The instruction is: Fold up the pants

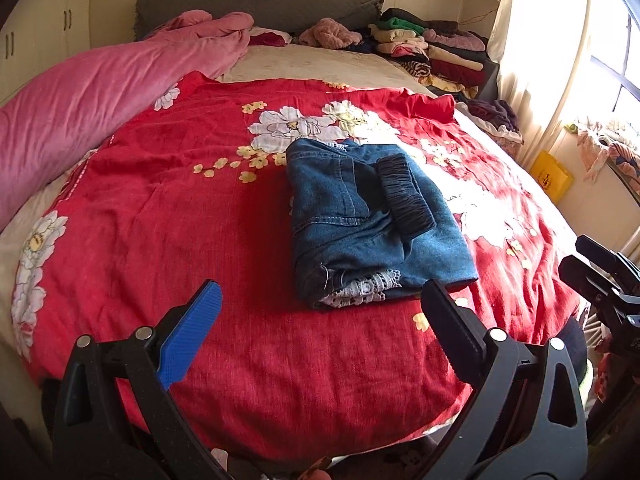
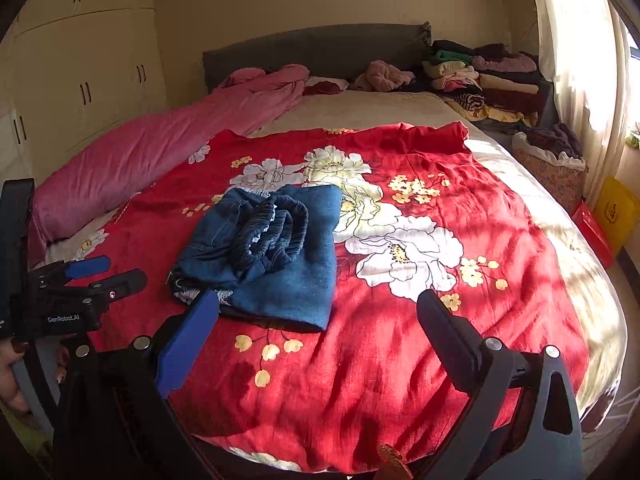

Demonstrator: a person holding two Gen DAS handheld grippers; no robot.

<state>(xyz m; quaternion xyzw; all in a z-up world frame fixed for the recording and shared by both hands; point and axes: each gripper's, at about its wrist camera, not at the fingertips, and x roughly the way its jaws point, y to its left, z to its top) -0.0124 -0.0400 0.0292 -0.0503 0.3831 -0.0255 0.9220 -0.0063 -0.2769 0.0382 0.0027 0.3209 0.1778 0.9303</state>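
Both claws hang spread and empty over the near edge of the bed: left claw [image 1: 320, 312], right claw [image 2: 316, 320]. Just beyond lie the pants [image 1: 372, 228], a compact folded stack on the red floral cover [image 1: 168, 208], likely finished, hence nothing pinched.

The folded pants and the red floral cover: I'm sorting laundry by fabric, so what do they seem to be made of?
The folded pants look like blue denim: matte weave, visible stitched seams, a dark gathered elastic waistband and white lace trim at one end. The red floral cover looks like a thin woven cloth, maybe cotton or a blend, matte and finely creased; the exact fibre cannot be told.
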